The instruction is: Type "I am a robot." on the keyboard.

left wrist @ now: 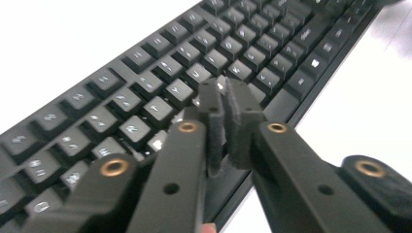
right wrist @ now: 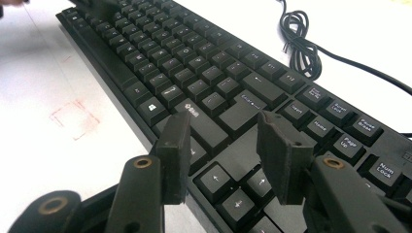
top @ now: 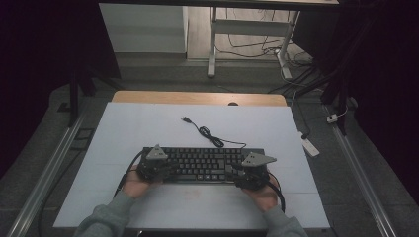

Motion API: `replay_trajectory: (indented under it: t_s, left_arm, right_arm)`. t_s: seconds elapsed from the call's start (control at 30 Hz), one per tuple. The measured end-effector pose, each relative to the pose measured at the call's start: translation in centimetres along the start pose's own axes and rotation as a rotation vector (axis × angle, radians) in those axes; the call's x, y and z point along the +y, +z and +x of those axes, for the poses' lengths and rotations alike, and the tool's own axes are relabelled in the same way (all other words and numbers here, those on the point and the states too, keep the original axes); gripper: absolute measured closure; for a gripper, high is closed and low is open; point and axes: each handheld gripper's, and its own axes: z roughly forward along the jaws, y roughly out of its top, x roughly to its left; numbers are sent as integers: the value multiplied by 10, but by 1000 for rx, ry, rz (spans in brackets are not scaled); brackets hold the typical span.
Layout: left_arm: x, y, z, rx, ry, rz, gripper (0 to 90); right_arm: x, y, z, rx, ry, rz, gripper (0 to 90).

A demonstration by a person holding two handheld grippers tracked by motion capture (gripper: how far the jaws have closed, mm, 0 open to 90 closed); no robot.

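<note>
centrally on the white table cover [top: 148, 128], toward the person's edge, lay a black keyboard [top: 202, 164], long side running left to right, its black cable [top: 210, 134] looping away over the cover toward the far side. the left gripper [top: 154, 168] hung over the keyboard's left end and the right gripper [top: 252, 173] over its right end, each held in a hand that came up out of a grey sleeve [top: 106, 219]. from the left gripper view, the left gripper [left wrist: 224, 104] had its jaws pressed together, foam pads [left wrist: 216, 121] meeting face to face with nothing between them, tips poised just above the letter keys [left wrist: 160, 109] near the front edge; whether they touched a key could not be told. from the right gripper view, the right gripper [right wrist: 224, 145] stood with its jaws apart, a clear gap between the pads, hanging over the arrow keys [right wrist: 228, 187] and the shift key at the keyboard's front edge, gripping nothing. a faint red square [right wrist: 73, 119] marked the cover just in front of the keyboard
</note>
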Motion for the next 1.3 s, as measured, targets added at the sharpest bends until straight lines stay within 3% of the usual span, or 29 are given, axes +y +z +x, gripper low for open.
replay_trajectory:
  t_s: [0.3,0.5,0.77,1.3]
  left_arm:
    - [-7,-21,7,31,-50,-37,460]
    - [-8,-24,8,35,-65,-31,336]
    - [-9,-24,11,38,-75,-28,278]
    - [-9,-22,11,41,-64,-13,259]
  right_arm:
    - [0,-1,0,4,-5,-8,563]
    - [0,0,1,-3,-11,-7,562]
    - [0,1,2,4,-7,-12,559]
    - [9,6,4,5,-18,-18,555]
